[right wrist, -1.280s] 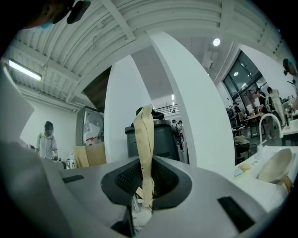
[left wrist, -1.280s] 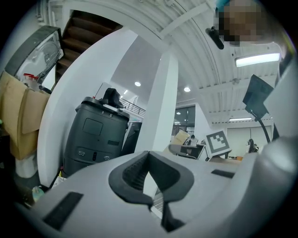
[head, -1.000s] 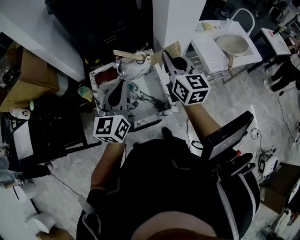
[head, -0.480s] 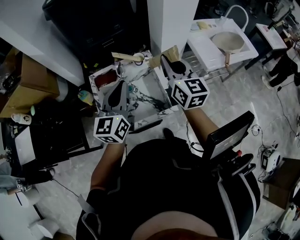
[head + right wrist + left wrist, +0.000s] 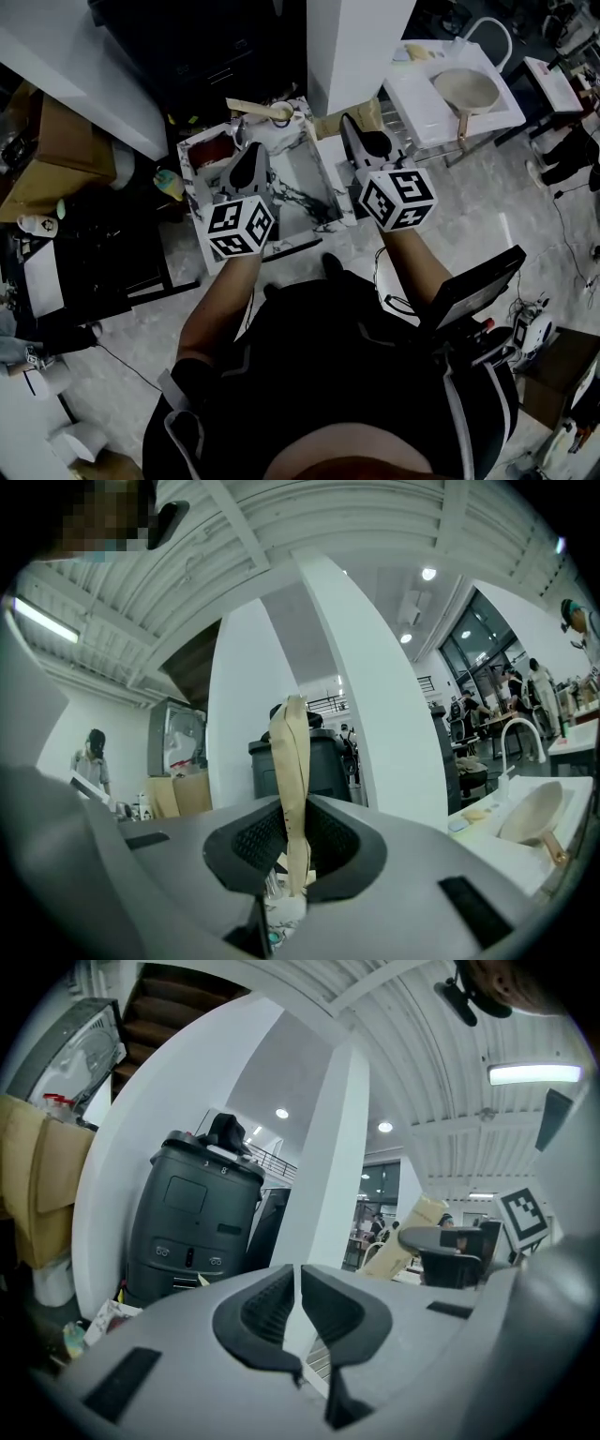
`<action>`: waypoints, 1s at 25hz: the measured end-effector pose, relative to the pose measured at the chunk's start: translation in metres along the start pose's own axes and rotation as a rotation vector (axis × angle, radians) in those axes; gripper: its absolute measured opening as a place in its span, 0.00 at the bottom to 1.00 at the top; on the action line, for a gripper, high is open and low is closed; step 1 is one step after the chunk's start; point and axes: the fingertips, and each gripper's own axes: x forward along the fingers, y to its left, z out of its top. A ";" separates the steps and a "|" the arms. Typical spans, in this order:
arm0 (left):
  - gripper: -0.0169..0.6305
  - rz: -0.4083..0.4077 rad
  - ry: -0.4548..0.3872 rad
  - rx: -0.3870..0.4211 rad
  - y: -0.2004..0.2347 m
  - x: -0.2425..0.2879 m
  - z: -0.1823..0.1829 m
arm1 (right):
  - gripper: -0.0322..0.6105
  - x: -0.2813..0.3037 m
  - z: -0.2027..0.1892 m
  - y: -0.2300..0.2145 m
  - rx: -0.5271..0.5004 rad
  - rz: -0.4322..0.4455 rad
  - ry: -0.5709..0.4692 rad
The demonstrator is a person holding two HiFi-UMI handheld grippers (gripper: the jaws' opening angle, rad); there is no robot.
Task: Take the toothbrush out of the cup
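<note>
My right gripper (image 5: 292, 844) is shut on a tan, paper-wrapped toothbrush (image 5: 292, 761) that stands upright between its pads. In the head view this gripper (image 5: 352, 133) hangs off the right edge of the marbled tray (image 5: 309, 178), the tan toothbrush (image 5: 337, 122) at its tips. A small white cup (image 5: 281, 114) sits at the tray's far edge, with another tan stick (image 5: 248, 106) reaching left from it. My left gripper (image 5: 251, 159) hovers over the tray's left half. Its jaws (image 5: 298, 1299) are shut with only a slit between them and hold nothing.
A black bin (image 5: 192, 1222) and a white column (image 5: 328, 1176) stand behind the tray. At the back right is a white sink table (image 5: 422, 103) with a pan (image 5: 464, 89). Cardboard boxes (image 5: 47, 159) sit on the left. A black chair (image 5: 473, 286) is at my right.
My left gripper has moved forward and to the right, further over the tray. The right gripper has kept its hold and its place beside the tray.
</note>
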 end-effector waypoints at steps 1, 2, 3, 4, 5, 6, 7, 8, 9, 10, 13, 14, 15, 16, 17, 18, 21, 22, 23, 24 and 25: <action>0.06 0.016 0.007 -0.006 0.004 0.008 -0.004 | 0.14 0.001 -0.001 -0.004 0.001 0.001 0.003; 0.08 0.033 0.013 -0.014 0.007 0.017 -0.009 | 0.14 0.001 -0.002 -0.008 0.003 0.002 0.007; 0.12 0.050 0.020 -0.023 0.011 0.025 -0.013 | 0.14 0.002 -0.004 -0.012 0.005 0.005 0.011; 0.15 0.065 0.027 -0.035 0.014 0.033 -0.018 | 0.14 0.003 -0.005 -0.016 0.007 0.008 0.016; 0.17 0.080 0.035 -0.047 0.017 0.041 -0.023 | 0.14 0.005 -0.007 -0.021 0.008 0.013 0.021; 0.18 0.097 0.043 -0.057 0.021 0.049 -0.028 | 0.14 0.007 -0.009 -0.025 0.009 0.017 0.026; 0.19 0.117 0.051 -0.060 0.026 0.057 -0.032 | 0.14 0.009 -0.011 -0.029 0.010 0.022 0.032; 0.19 0.141 0.057 -0.058 0.031 0.065 -0.037 | 0.14 0.011 -0.013 -0.033 0.012 0.028 0.037; 0.20 0.167 0.061 -0.053 0.037 0.071 -0.041 | 0.14 0.013 -0.016 -0.037 0.015 0.034 0.043; 0.21 0.192 0.065 -0.050 0.043 0.077 -0.045 | 0.14 0.016 -0.020 -0.041 0.018 0.041 0.051; 0.22 0.258 0.079 -0.067 0.060 0.092 -0.058 | 0.14 0.023 -0.029 -0.051 0.026 0.061 0.070; 0.23 0.277 0.084 -0.080 0.064 0.097 -0.063 | 0.14 0.025 -0.031 -0.055 0.029 0.067 0.074; 0.23 0.296 0.090 -0.094 0.069 0.102 -0.068 | 0.14 0.027 -0.034 -0.058 0.032 0.073 0.078; 0.23 0.314 0.096 -0.111 0.074 0.107 -0.073 | 0.14 0.029 -0.036 -0.061 0.034 0.079 0.081; 0.23 0.331 0.102 -0.132 0.078 0.112 -0.079 | 0.14 0.032 -0.038 -0.065 0.035 0.088 0.084; 0.23 0.346 0.107 -0.155 0.082 0.118 -0.085 | 0.14 0.034 -0.039 -0.067 0.035 0.097 0.087; 0.24 0.394 0.112 -0.222 0.096 0.132 -0.100 | 0.14 0.042 -0.045 -0.076 0.033 0.125 0.093; 0.24 0.412 0.114 -0.241 0.102 0.137 -0.105 | 0.14 0.044 -0.047 -0.078 0.034 0.134 0.094; 0.25 0.428 0.116 -0.255 0.107 0.141 -0.110 | 0.14 0.046 -0.049 -0.081 0.036 0.144 0.093; 0.25 0.444 0.115 -0.263 0.111 0.144 -0.114 | 0.14 0.048 -0.050 -0.084 0.038 0.155 0.093; 0.26 0.458 0.114 -0.266 0.116 0.147 -0.117 | 0.14 0.051 -0.052 -0.086 0.038 0.165 0.093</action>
